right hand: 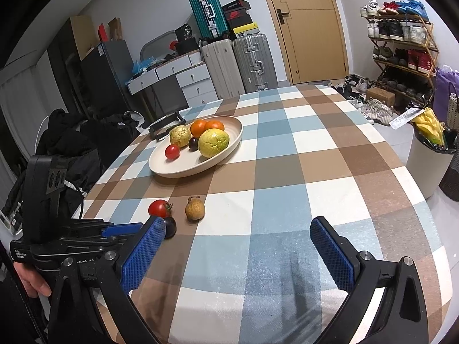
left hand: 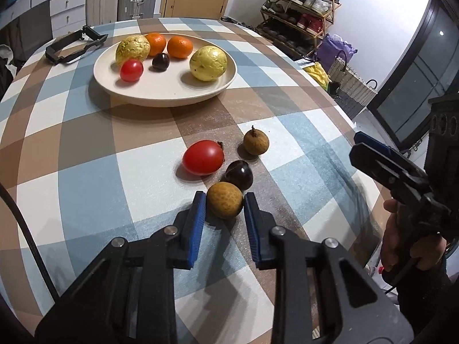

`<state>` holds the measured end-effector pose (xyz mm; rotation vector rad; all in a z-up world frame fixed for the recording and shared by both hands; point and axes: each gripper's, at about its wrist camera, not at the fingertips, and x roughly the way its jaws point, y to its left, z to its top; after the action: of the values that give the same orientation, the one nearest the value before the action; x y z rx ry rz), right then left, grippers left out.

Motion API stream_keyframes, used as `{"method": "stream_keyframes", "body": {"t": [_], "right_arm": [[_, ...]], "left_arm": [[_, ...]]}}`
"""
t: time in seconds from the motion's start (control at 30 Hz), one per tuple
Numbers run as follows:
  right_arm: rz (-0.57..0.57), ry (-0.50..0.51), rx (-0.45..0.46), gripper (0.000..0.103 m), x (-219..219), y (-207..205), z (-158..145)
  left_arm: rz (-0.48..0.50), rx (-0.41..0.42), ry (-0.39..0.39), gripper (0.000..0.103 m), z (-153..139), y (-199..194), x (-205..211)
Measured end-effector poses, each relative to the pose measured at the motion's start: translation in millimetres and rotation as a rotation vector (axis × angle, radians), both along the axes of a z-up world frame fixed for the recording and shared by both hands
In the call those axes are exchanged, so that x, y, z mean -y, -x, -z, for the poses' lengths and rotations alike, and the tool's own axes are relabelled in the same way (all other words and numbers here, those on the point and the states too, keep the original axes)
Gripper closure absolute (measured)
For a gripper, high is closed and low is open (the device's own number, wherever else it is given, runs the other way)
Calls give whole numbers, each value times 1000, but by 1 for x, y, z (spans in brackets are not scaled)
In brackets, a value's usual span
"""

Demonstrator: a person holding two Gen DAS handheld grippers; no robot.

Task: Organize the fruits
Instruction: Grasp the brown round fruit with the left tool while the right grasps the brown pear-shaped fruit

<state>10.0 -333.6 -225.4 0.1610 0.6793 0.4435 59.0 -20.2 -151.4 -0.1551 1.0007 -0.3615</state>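
A cream plate (left hand: 172, 91) holds two yellow guavas, two oranges, a small tomato and a dark plum. On the checked tablecloth lie a red tomato (left hand: 203, 157), a dark plum (left hand: 239, 174), a far longan (left hand: 256, 142) and a near longan (left hand: 224, 203). My left gripper (left hand: 224, 205) has its blue pads on either side of the near longan, close to it; I cannot tell whether they press it. My right gripper (right hand: 238, 229) is open and empty above the table's near part, right of the loose fruits (right hand: 195, 208). The plate (right hand: 172, 169) also shows in the right wrist view.
A black clamp-like object (left hand: 71, 44) lies beyond the plate at the table's far left. Suitcases, drawers, a door and a shoe rack (right hand: 401, 46) stand around the room. A bin (right hand: 427, 160) sits off the table's right side.
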Motion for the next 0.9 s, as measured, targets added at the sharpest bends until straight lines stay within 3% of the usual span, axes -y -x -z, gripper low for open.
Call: {"method": "stream_keyframes", "body": {"t": [0.73,0.9], "right_arm": [[-90,11,-127,2,-54,-47,17],[-109,24,-145,18,-65,-53,22]], "left_arm": [[-67,29,104,79,-6,9,-55],[-81,34,114,79,-6,9,-64]]}}
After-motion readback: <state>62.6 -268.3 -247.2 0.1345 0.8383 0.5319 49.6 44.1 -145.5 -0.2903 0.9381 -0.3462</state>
